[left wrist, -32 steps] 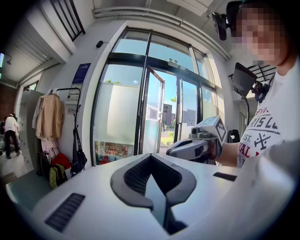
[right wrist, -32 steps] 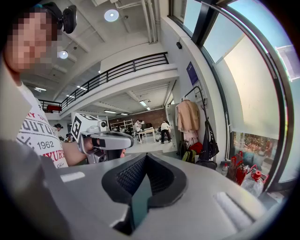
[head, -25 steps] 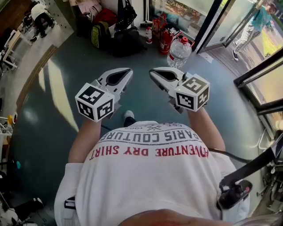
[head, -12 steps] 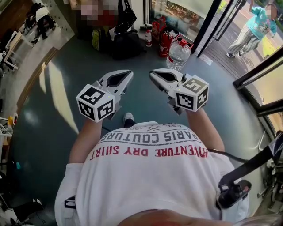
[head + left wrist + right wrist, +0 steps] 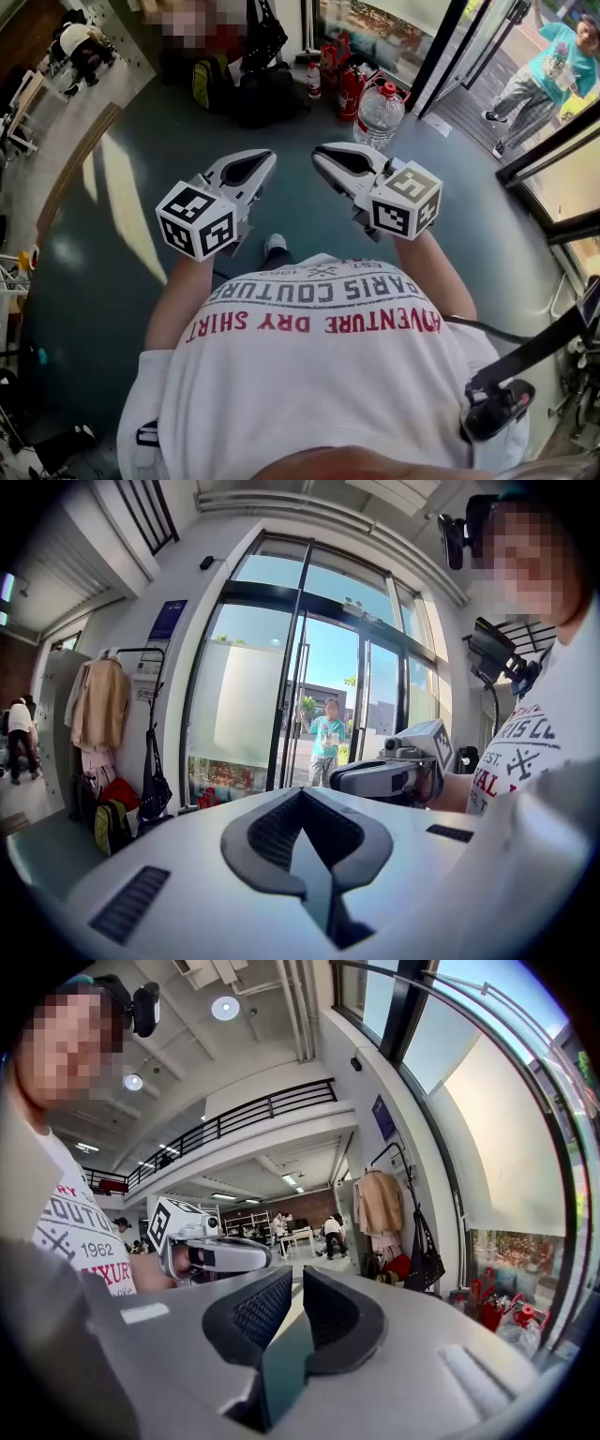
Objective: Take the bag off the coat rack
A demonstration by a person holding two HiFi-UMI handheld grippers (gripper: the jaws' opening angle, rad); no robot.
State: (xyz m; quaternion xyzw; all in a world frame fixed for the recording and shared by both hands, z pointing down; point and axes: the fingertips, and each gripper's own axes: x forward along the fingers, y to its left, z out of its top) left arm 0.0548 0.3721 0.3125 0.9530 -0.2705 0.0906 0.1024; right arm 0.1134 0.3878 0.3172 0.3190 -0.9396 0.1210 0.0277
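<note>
Hanging from the coat rack (image 5: pixel 141 650) beside the glass doors, the black bag (image 5: pixel 153 785) droops by its long straps just right of a beige coat (image 5: pixel 101 703), well apart from both grippers. Under it, more bags (image 5: pixel 111 816) sit on the floor, and a big water bottle (image 5: pixel 379 111) stands near the doorway. The left gripper (image 5: pixel 300 794) is held out roughly level towards the rack, its pads meeting at the tips with nothing between them. The right gripper (image 5: pixel 297 1274) is alongside it; its jaws have just been opening and now stand a narrow slit apart, empty. Outside the glass stands a person in a teal shirt (image 5: pixel 327 741).
</note>
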